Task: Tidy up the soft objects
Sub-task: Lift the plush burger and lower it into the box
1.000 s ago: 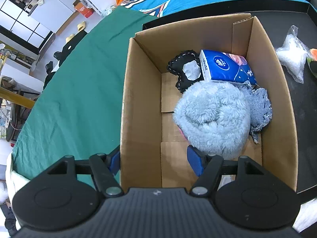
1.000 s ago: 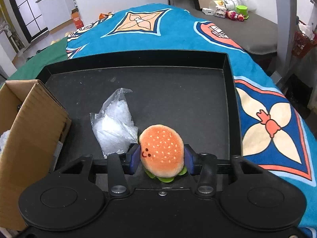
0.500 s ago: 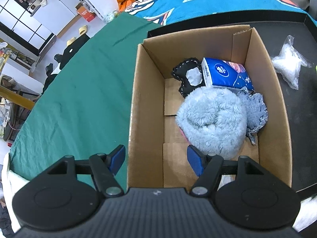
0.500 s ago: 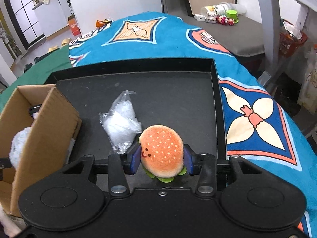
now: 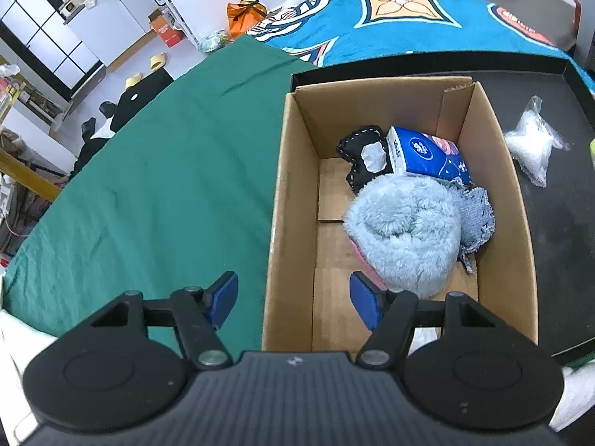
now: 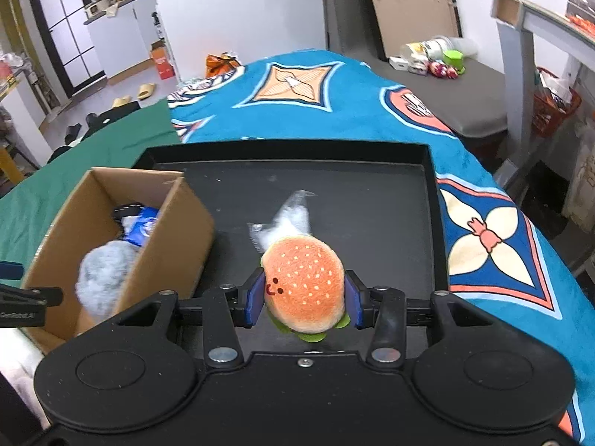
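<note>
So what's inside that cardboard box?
Inside the cardboard box lie a fluffy blue roll, a blue tissue pack, a black-and-white pouch and grey cloth. Something pink peeks from beneath the roll, mostly hidden.

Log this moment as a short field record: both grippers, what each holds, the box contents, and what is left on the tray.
right gripper: shut on burger plush, clear of the tray
left gripper: open, nothing gripped, jaws have just closed a little, astride the box's near left wall
cardboard box: holds fluffy blue roll, tissue pack, black pouch, grey-blue cloth
black tray: plastic bag lies outside the box
</note>
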Tool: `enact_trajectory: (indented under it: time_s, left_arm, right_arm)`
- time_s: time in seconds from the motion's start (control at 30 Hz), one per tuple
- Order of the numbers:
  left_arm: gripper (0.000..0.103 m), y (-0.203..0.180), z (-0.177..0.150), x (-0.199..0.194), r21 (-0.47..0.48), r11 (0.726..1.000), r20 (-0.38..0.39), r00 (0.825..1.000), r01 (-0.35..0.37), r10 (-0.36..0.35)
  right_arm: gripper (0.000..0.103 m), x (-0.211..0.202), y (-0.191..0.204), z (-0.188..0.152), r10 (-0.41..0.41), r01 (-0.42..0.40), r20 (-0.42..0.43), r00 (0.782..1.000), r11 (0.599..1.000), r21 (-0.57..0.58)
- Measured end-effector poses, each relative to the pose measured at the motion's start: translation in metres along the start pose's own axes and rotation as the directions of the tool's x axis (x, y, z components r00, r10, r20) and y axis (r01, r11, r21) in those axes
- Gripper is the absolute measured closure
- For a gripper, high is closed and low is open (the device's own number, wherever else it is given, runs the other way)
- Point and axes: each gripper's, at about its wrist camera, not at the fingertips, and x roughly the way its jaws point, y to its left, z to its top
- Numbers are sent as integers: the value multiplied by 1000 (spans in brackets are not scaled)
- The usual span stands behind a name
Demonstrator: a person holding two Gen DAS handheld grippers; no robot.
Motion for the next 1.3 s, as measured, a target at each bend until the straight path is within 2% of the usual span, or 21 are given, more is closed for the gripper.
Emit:
enact_trajectory:
  time_s: [0.1,0.27,0.43,0.57,0.8,0.97,1.07,1.3]
  left_arm:
    - [40,6,-1,0,-18,1000,2,1000,21,-21]
    - [46,14,-4,3,-36,998,-5,999,49,-49]
    - [47,22,-5,7,-55,996,-16,997,74,-75]
    - [59,26,-7,13,-61,995,-41,996,73,-76]
    - [63,33,-11,18,-72,990,-59,991,119,-123]
    - [83,37,-13,24,-79,987,-73,986,141,-147]
    - [91,41,-14,25,-91,981,-68,981,174,-180]
    - [94,48,-17,25,-113,967,-51,970,230,-237]
  right_arm:
    - [60,-6,11,3,10,-10,10,1000,1000,-11]
    - [60,-15,31,8,25,-24,28,999,999,-36]
    - [60,-23,53,13,42,-39,42,998,997,-65]
    - [60,-28,72,17,60,-55,49,997,994,-94]
    - [60,-33,103,20,89,-82,48,995,988,-132]
    - [60,-34,121,20,110,-103,38,993,984,-148]
    - [60,-34,130,20,125,-119,32,992,982,-148]
    - [60,-36,149,23,157,-152,23,987,977,-152]
